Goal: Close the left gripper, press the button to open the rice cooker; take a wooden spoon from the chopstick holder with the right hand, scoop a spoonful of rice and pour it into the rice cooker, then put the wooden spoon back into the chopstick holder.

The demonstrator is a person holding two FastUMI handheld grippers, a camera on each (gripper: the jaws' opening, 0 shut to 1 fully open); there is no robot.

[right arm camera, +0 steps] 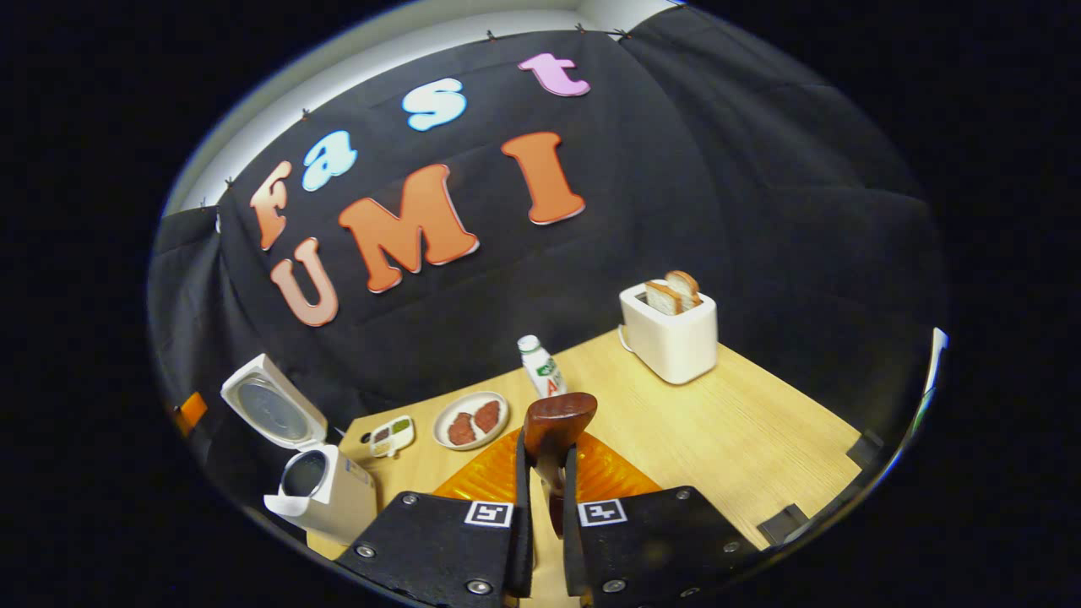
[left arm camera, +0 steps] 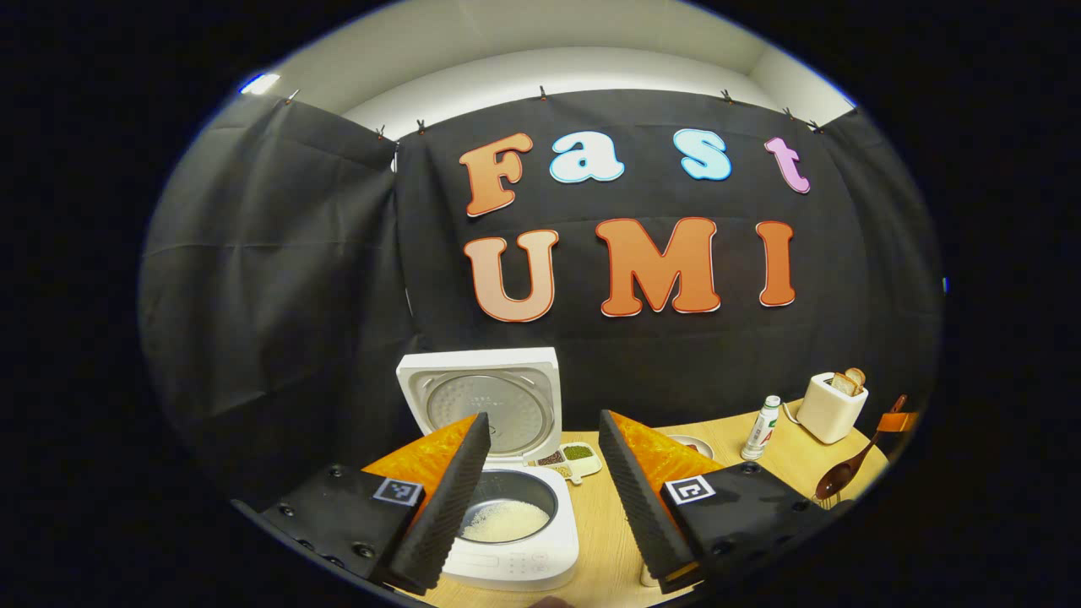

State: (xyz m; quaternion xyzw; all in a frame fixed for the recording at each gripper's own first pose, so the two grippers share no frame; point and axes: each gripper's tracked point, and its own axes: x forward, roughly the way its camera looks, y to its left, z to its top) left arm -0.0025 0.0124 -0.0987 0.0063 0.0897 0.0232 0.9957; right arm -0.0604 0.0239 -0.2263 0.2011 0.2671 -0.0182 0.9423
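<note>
While the rice cooker [left arm camera: 511, 498] is standing on the desk [right arm camera: 718, 431] with its lid raised and rice lying in its pot, the wooden spoon [right arm camera: 553, 431] is sitting clamped between the right tool's [right arm camera: 541, 498] fingers, apparently kept aloft for carrying. The left tool [left arm camera: 540, 490] is hanging open above the cooker, probably keeping clear.
</note>
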